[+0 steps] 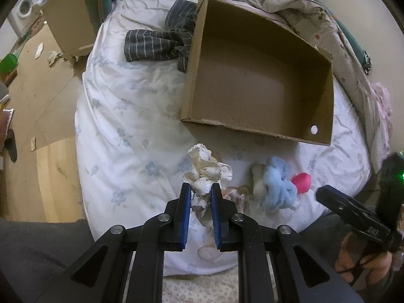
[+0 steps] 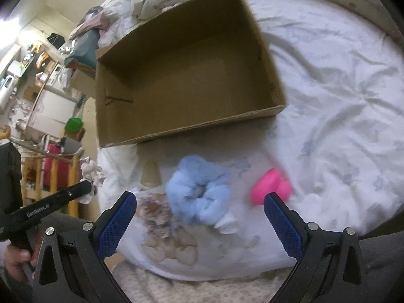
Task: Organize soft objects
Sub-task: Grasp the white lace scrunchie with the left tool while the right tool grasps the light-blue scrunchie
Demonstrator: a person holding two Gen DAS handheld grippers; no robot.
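My left gripper [image 1: 200, 189] is shut on a crumpled cream-white frilly cloth [image 1: 208, 170] and holds it above the bed, short of the open cardboard box [image 1: 252, 126]; the cloth also shows at the left of the right wrist view [image 2: 93, 173]. The box [image 2: 176, 128] is empty inside. A fluffy light-blue item [image 1: 276, 184] [image 2: 199, 194] and a pink soft toy [image 1: 301, 181] [image 2: 271, 186] lie on the white floral duvet [image 1: 121, 126] before the box. My right gripper [image 2: 199, 199] is open, its jaws wide apart, just above the blue item.
A grey striped garment [image 1: 156, 43] lies left of the box. Rumpled bedding [image 1: 290, 2] is piled behind it. A second cardboard box [image 1: 68, 22] stands on the wooden floor left of the bed. A small patterned cloth [image 2: 156, 214] lies beside the blue item.
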